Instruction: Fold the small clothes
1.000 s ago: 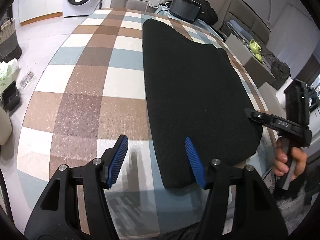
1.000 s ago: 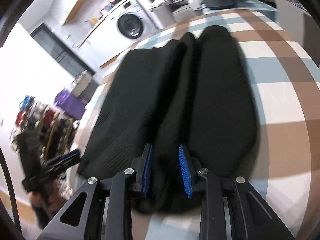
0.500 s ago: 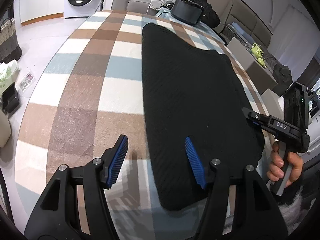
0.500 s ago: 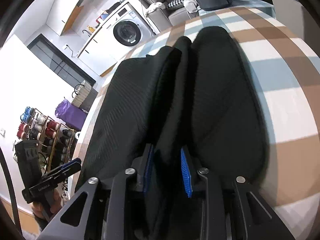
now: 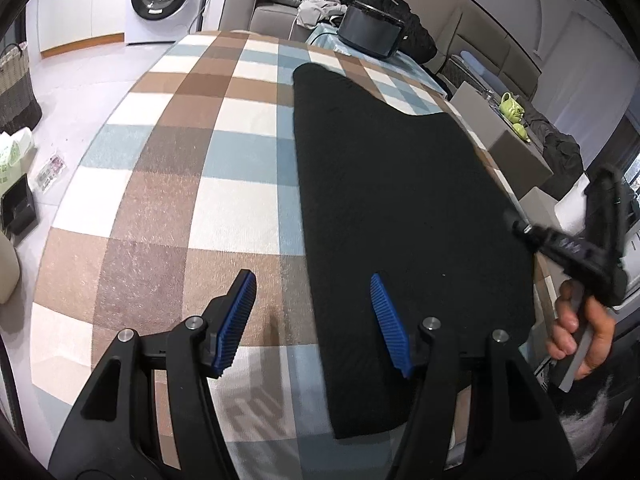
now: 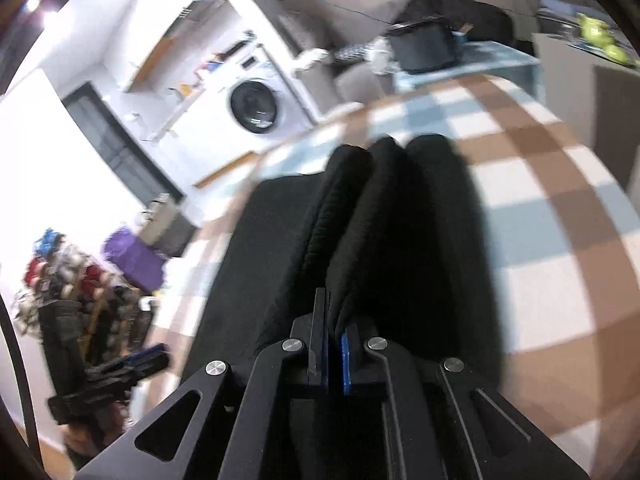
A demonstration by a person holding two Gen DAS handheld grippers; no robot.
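Note:
A black knit garment (image 5: 400, 208) lies flat on the checked brown, blue and white tabletop (image 5: 192, 184). My left gripper (image 5: 312, 320) is open above the garment's near left edge, its right finger over the cloth, its left finger over bare table. In the right wrist view my right gripper (image 6: 334, 356) is shut on a raised fold of the black garment (image 6: 360, 240), lifting its edge into ridges. The right gripper also shows in the left wrist view (image 5: 576, 248) at the garment's right edge. The left gripper shows in the right wrist view (image 6: 120, 376) at far left.
A dark box-shaped bag (image 5: 370, 34) sits at the table's far end. A washing machine (image 5: 160, 0) and sofa stand beyond. A grey side table with green items (image 5: 512, 120) is to the right. A basket (image 5: 16, 84) and clutter lie on the floor to the left.
My right gripper has closed tighter on the garment fold and lifted it up and back; the view blurs with motion. My left gripper has stayed open, shifting slightly back.

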